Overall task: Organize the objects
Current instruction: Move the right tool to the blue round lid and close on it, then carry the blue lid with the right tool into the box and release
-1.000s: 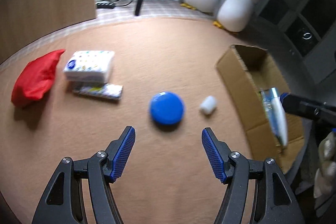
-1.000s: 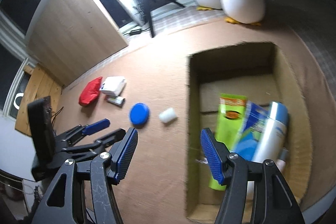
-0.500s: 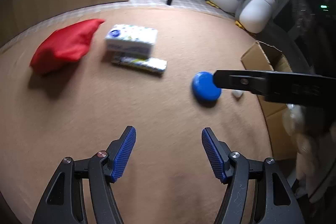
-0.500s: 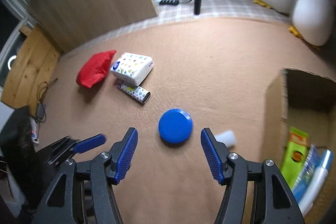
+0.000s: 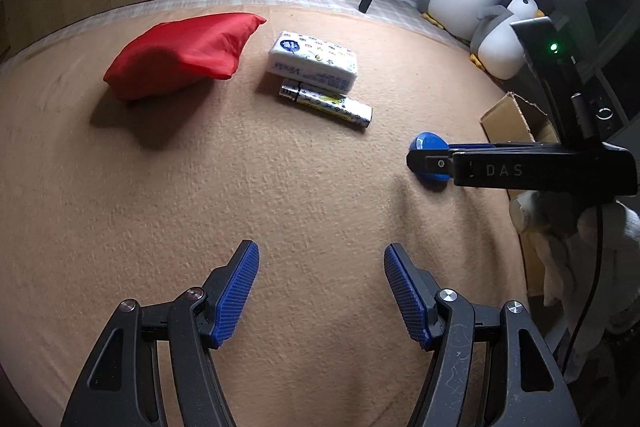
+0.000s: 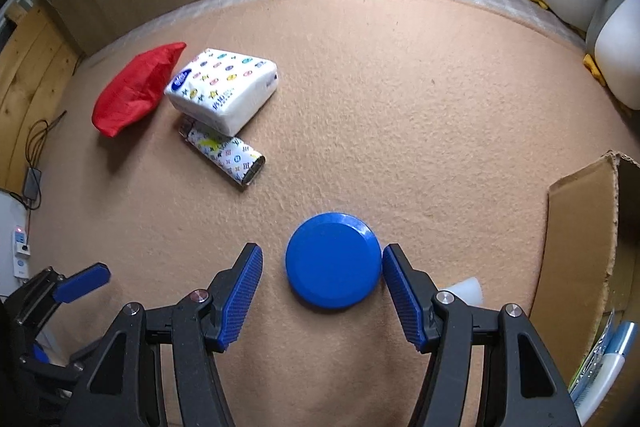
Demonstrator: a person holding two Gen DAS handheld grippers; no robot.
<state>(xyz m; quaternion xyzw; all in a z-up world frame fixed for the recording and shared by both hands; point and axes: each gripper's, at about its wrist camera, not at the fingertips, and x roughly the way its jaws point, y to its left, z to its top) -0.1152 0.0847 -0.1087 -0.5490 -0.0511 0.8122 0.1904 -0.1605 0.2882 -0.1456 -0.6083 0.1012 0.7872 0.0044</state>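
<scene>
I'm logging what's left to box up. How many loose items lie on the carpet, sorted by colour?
Red: 1, the red pouch
Blue: 1, the blue disc
White or patterned: 3, the tissue pack, the printed tube, the small white cup
Total: 5

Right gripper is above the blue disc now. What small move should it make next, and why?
Probably lower the right gripper slightly and close. The blue disc already lies between its open blue pads, no pad pressing it, flat on the carpet.

White cup (image 6: 464, 289) mostly hidden behind right hand-held gripper (image 6: 322, 285); box (image 6: 580, 239) cut by edge.
</scene>
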